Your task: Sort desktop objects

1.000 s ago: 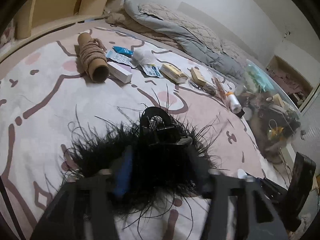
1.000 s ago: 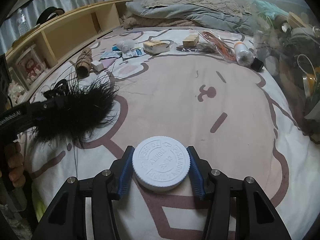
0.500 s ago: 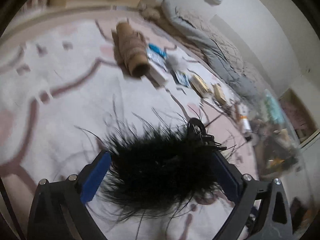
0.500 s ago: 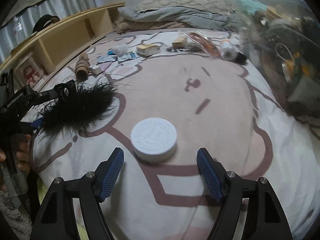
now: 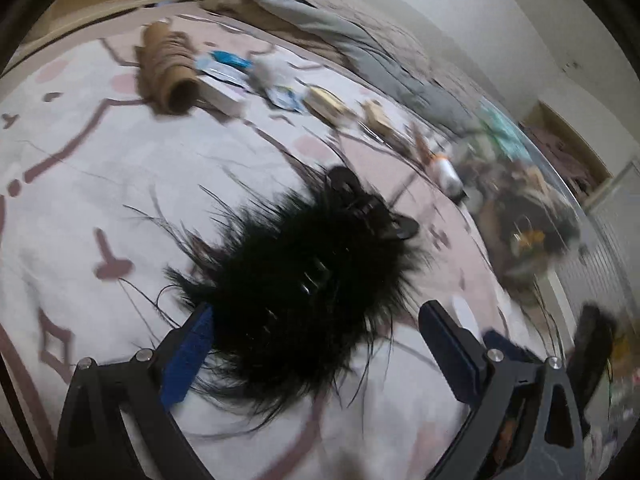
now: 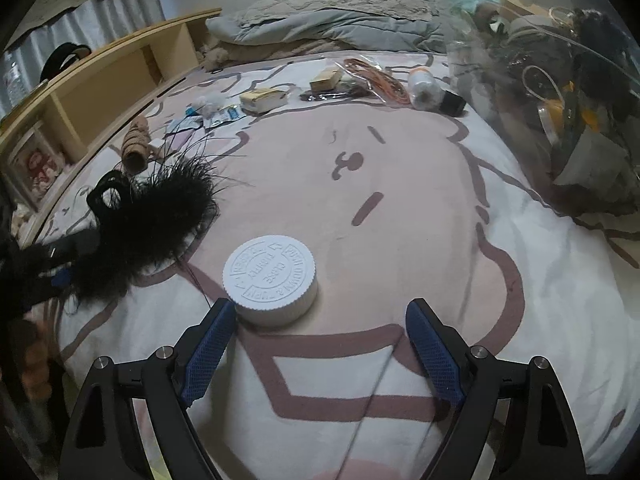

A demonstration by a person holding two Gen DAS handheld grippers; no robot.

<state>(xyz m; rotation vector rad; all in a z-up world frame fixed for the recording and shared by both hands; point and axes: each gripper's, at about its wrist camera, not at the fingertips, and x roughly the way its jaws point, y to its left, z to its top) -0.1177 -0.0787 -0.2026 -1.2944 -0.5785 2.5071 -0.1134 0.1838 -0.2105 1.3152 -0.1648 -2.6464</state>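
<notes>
The left gripper stands wide open, its blue pads clear of the black feathered hair clip lying between them on the pink-patterned bedspread. The right gripper is opening, the white jar lid resting just beyond its left pad. Small items line the far edge; a clear bin stands right.

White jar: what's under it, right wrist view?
The white jar sits on the pink-and-white bedspread, across a brown printed line. The patch directly beneath its base is hidden. Only its embossed cap and ribbed rim show.
</notes>
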